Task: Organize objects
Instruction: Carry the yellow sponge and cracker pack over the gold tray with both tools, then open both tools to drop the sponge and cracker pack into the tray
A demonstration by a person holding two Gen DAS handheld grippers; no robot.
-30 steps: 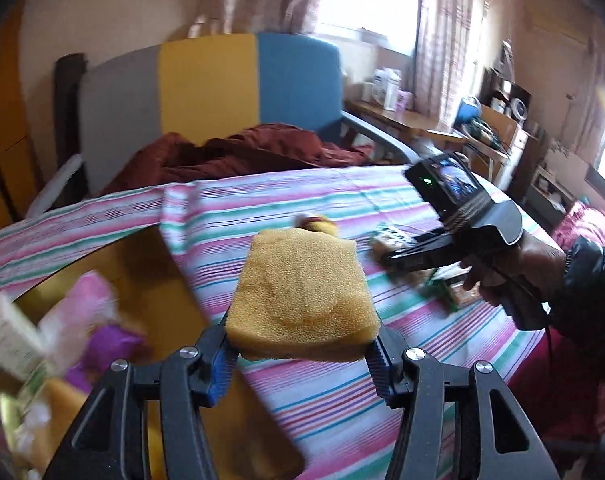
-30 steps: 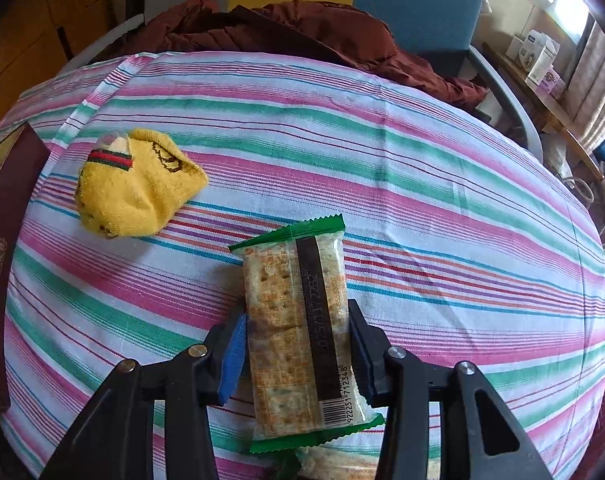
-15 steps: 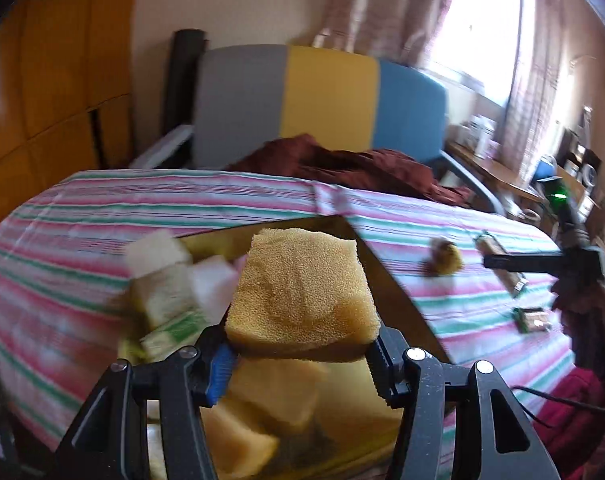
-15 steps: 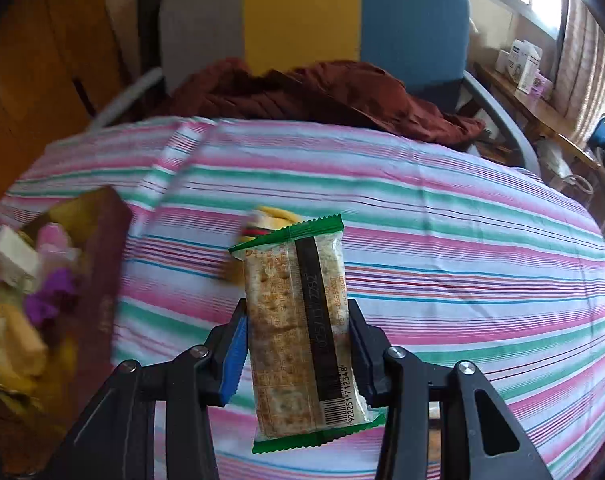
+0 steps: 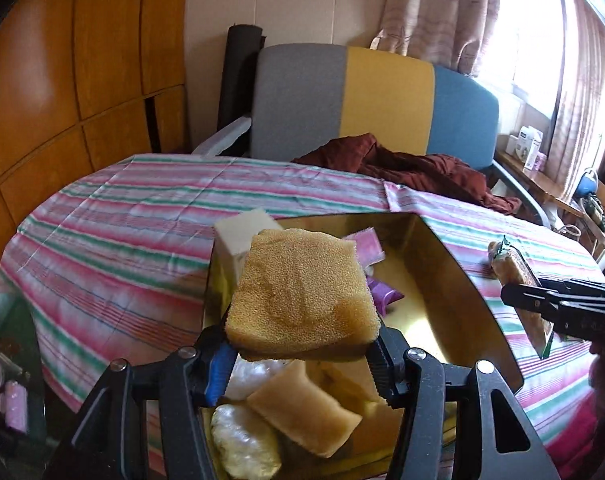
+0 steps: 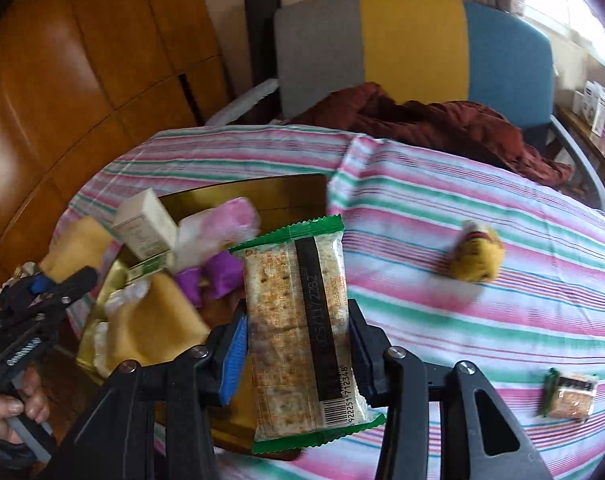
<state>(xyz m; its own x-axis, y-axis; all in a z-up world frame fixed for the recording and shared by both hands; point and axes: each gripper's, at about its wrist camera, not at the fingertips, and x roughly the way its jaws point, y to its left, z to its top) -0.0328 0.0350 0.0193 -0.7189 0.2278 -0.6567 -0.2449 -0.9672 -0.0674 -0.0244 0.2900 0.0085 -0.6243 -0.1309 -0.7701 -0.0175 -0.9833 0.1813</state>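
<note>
My left gripper [image 5: 302, 350] is shut on a yellow sponge [image 5: 302, 296] and holds it above a gold tray [image 5: 462, 280]. The tray holds more sponges [image 5: 306, 416], a white box [image 5: 238, 236], pink and purple packets [image 5: 382, 296]. My right gripper [image 6: 298, 344] is shut on a green-edged cracker packet [image 6: 298, 320], held over the tray's right side [image 6: 286, 192]. The packet also shows at the right of the left wrist view [image 5: 518, 276]. A yellow sock [image 6: 476, 256] and a second cracker packet [image 6: 570, 396] lie on the striped cloth.
The table has a striped cloth [image 6: 462, 320]. Behind it stands a grey, yellow and blue chair [image 5: 382, 100] with dark red cloth [image 5: 414, 168] on it. Wooden panels [image 5: 62, 80] are on the left. A desk with boxes [image 5: 526, 148] stands by the window.
Both grippers have swung left toward the tray, each still holding its object. The right gripper lifted the cracker packet off the cloth and now holds it over the tray.
</note>
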